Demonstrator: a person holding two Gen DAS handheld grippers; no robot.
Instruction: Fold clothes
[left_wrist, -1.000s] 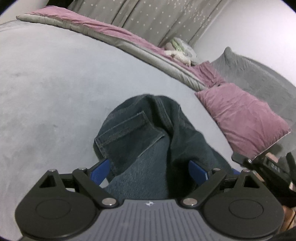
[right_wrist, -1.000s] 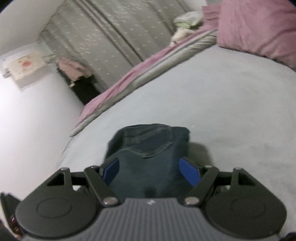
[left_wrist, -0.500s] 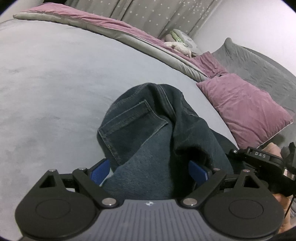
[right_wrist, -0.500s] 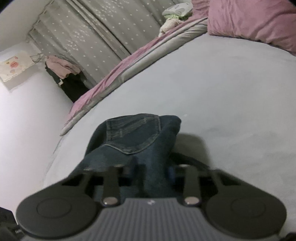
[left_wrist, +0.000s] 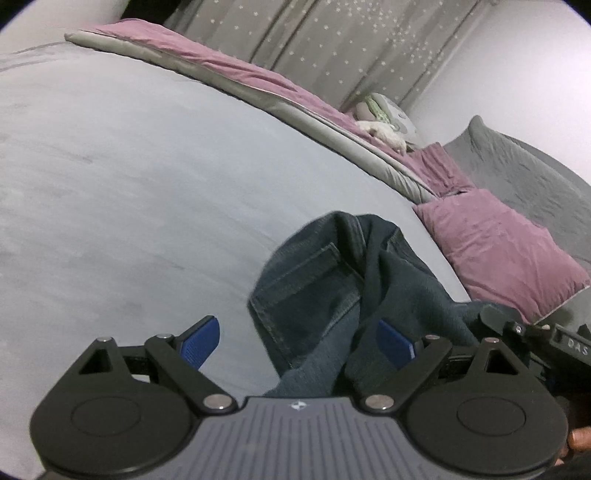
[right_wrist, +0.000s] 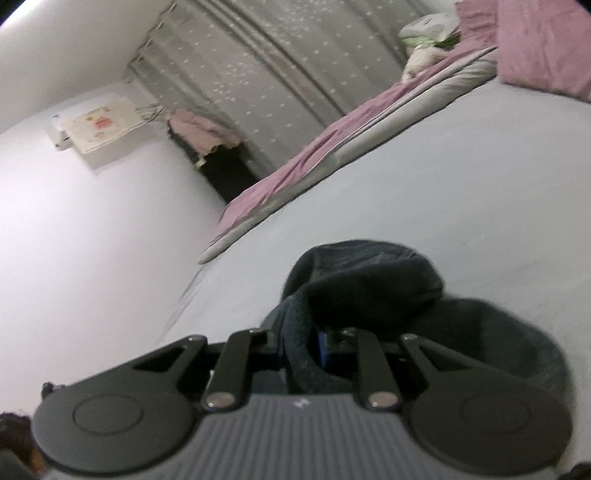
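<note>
Dark blue jeans (left_wrist: 332, 291) lie bunched on the grey bed sheet (left_wrist: 129, 192), back pocket up. My left gripper (left_wrist: 295, 341) is open, its blue pads (left_wrist: 199, 341) apart, with jeans fabric lying between them toward the right pad. In the right wrist view my right gripper (right_wrist: 321, 343) is shut on a fold of the jeans (right_wrist: 362, 284), which humps up in front of it. The right gripper also shows in the left wrist view (left_wrist: 535, 343) at the right edge, against the jeans.
A purple pillow (left_wrist: 502, 251) and a grey pillow (left_wrist: 528, 177) lie at the right. A folded purple-grey quilt (left_wrist: 240, 81) runs along the far bed edge, with small clothes (left_wrist: 384, 122) on it. Curtains (right_wrist: 258, 74) and a white wall (right_wrist: 92, 221) stand behind.
My right gripper has closed on the jeans and lifted a fold. My left gripper has shifted left, so its left pad stands clear of the fabric.
</note>
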